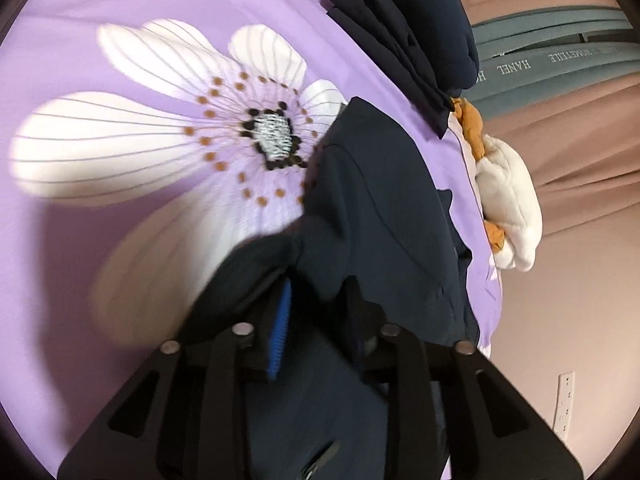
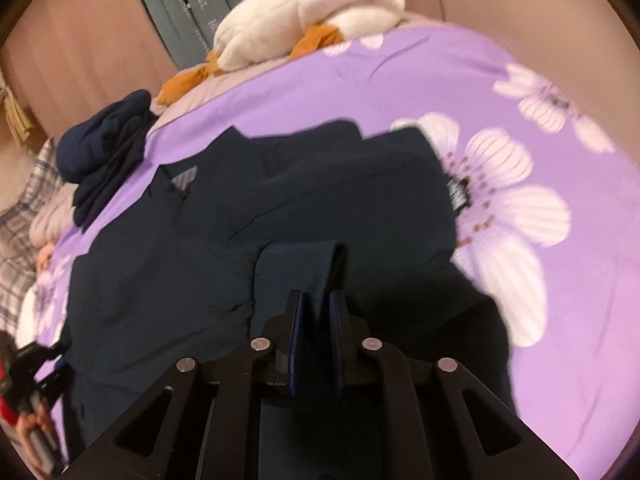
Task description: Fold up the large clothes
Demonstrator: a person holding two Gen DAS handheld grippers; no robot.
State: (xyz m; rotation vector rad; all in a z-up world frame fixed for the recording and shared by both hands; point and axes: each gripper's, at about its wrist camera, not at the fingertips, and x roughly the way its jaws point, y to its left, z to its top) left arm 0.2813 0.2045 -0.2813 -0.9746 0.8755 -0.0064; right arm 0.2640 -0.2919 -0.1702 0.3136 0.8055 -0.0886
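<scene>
Right claw point(image 2: 316, 316) clenched on dark jacket point(image 2: 280, 208) cuff, left claw point(image 1: 320, 332) gripping its hem, purple bedspread point(image 2: 560, 280) beyond.

Folded navy pile point(image 2: 104, 152) blocks bedspread's point(image 2: 540, 360) edge.

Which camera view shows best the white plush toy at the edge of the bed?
The right wrist view shows it best: the white plush toy lies nearly whole along the bed's far edge, with its orange parts visible. The left wrist view shows it only at the right side, squeezed by the fisheye, beyond the purple floral bedsheet.
</scene>
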